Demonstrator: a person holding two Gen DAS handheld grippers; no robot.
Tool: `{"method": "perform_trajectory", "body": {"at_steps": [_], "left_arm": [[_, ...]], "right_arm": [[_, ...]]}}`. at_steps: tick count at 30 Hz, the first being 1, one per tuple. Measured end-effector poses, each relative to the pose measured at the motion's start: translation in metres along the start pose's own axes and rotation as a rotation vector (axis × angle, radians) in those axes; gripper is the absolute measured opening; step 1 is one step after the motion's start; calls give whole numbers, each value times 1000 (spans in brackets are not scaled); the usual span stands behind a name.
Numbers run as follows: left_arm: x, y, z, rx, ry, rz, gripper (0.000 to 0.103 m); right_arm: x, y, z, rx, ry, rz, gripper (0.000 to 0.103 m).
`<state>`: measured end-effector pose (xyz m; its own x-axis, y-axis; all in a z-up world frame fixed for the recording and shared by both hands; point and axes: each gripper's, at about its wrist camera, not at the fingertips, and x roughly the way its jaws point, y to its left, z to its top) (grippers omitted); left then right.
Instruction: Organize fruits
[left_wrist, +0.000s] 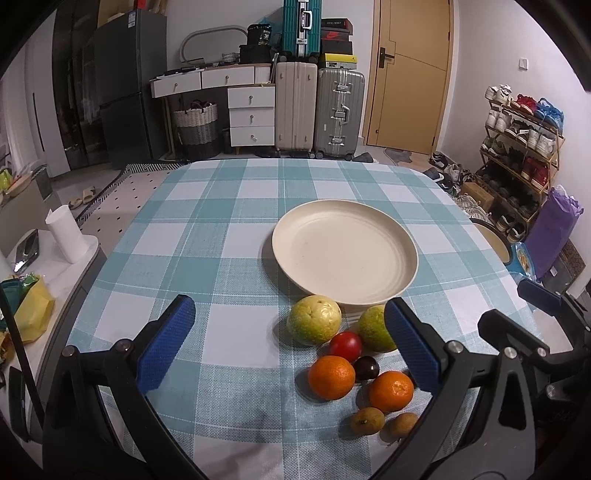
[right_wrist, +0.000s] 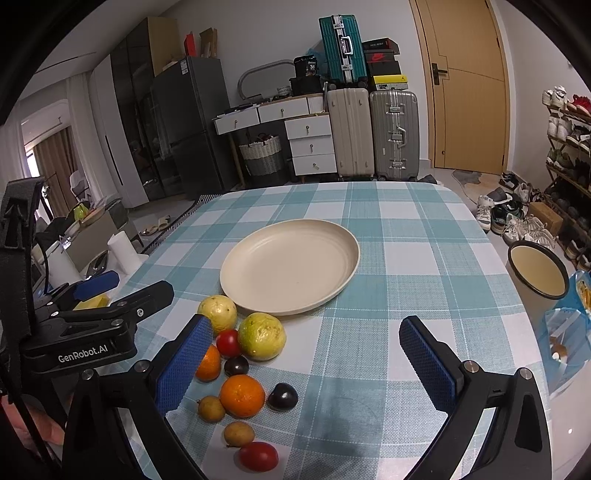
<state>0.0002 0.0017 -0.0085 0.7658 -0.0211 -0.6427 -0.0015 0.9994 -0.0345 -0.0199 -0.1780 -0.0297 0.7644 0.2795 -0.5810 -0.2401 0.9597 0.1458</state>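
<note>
A cream plate (left_wrist: 406, 254) (right_wrist: 351, 254) sits empty on the checked table. In front of it lies a cluster of fruit: two yellow-green guavas (left_wrist: 314, 319) (right_wrist: 262, 336), two oranges (left_wrist: 331, 376) (right_wrist: 242, 395), a red tomato (left_wrist: 345, 345) (right_wrist: 228, 342), dark plums (left_wrist: 366, 368) (right_wrist: 282, 396) and small brown longans (left_wrist: 366, 421) (right_wrist: 210, 408). A second tomato (right_wrist: 258, 456) lies nearest in the right wrist view. My left gripper (left_wrist: 290, 343) is open and empty, the fruit by its right finger. My right gripper (right_wrist: 306, 363) is open and empty, the fruit by its left finger.
The table (left_wrist: 221, 236) has a teal and white checked cloth. A cream enamel bowl (right_wrist: 537, 271) stands off the table's right edge beside a blue snack bag (right_wrist: 565, 332). A paper roll (left_wrist: 66, 236) stands on a side table to the left. Suitcases, drawers and a shoe rack stand behind.
</note>
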Motion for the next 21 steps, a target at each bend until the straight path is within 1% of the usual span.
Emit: {"method": "perform_trajectory", "body": {"at_steps": [11,21], "left_arm": [[2,0,0,-1,3,-2,102],[6,1,-2,-10,21,-11,102]], "right_arm": [[1,0,1,-2,2,4,103],[1,1,1,2,5,9,103]]}}
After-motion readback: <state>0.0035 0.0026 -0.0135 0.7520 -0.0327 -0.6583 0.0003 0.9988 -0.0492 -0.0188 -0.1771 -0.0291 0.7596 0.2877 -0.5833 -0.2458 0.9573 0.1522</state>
